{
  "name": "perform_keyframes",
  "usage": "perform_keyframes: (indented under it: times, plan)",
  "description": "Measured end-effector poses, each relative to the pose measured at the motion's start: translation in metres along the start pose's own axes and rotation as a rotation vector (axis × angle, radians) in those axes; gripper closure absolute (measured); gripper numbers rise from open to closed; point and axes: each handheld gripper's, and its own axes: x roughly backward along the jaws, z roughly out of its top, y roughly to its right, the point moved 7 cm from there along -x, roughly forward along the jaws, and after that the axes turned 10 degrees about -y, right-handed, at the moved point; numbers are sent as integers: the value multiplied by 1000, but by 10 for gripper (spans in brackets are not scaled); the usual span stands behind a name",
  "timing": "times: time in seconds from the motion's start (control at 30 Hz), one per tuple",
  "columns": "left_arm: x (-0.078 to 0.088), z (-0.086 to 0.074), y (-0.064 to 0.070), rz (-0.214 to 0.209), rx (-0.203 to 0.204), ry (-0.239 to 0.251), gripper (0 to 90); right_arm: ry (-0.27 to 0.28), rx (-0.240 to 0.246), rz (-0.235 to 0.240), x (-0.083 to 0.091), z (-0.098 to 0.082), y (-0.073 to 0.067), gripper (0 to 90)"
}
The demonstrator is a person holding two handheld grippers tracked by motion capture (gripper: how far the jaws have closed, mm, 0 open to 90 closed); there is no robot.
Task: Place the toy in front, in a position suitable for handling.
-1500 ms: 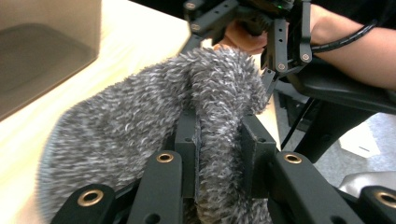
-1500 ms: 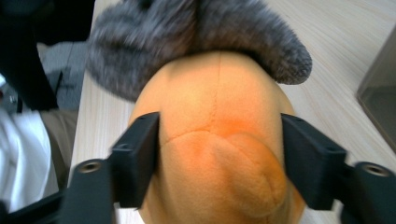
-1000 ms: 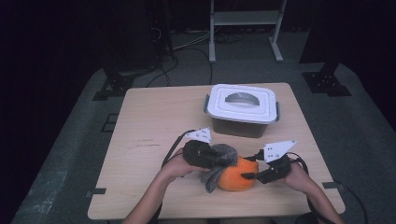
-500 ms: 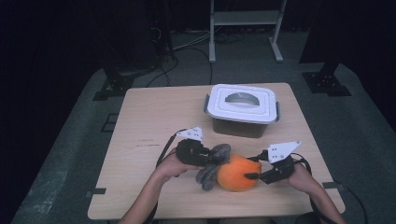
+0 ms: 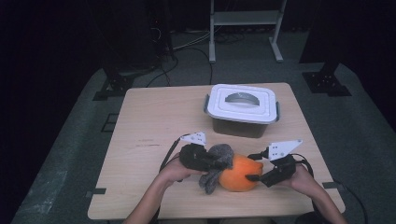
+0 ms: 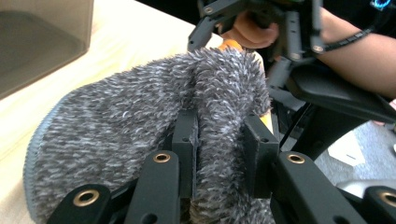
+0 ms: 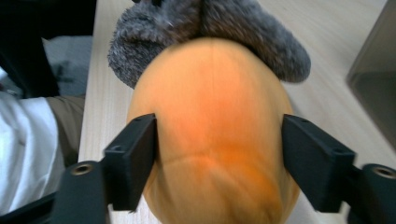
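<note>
The orange ball (image 5: 239, 173) lies on the bench (image 5: 154, 116) near its front edge, between the two claws. The grey cloth (image 5: 218, 161) is draped against the ball's left side and touches it. The left claw (image 6: 219, 140) is clamped on a fold of the cloth; in the left gripper view the fuzzy pile is seen bunched tight between the two black pads. The right claw (image 7: 219, 154) is set around the ball, one jaw on each flank. Its jaws have just been opening with the ball between them: the left pad is at the skin, while a narrow gap is seen at the right pad, so the ball is straddled rather than squeezed.

The ball is smooth, rounded and slightly egg-shaped, deep orange with a paler top. The cloth is thick and shaggy, with a thin bluish hem along one edge. The bench top is pale wood grain with square corners.

Behind the ball, well apart from it, a box (image 5: 240, 126) with dark translucent walls is closed by a white lid (image 5: 243, 102) with a recessed handle. The left half of the bench is bare. Little room is left between the ball and the front edge, where the hands (image 5: 175, 170) rest.
</note>
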Motion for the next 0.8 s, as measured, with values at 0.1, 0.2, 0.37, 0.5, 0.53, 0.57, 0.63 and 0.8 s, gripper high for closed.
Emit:
perform_keyframes:
  times: [0.1,0.2,0.37,0.5,0.53,0.57,0.63,0.8]
  plan:
    - [-2,5,2,4,-8,15,703,-6,0,-9,2,9,-2,245]
    - [-3,8,4,0,-15,21,703,-22,17,-7,-1,18,-2,241]
    - [-5,11,6,-10,-25,26,709,-69,38,2,-11,31,-5,227]
    - [-4,9,6,-6,-22,26,714,-111,35,-2,-20,33,-4,266]
    - [-3,8,5,-8,-19,28,716,-112,30,3,-20,31,-4,298]
    - [-2,7,4,-7,-18,30,719,-109,24,7,-21,29,-4,326]
    - [-1,6,4,-7,-21,29,725,-91,8,25,-20,25,-4,368]
    - [0,1,2,1,-20,29,731,-61,16,30,-14,14,-5,461]
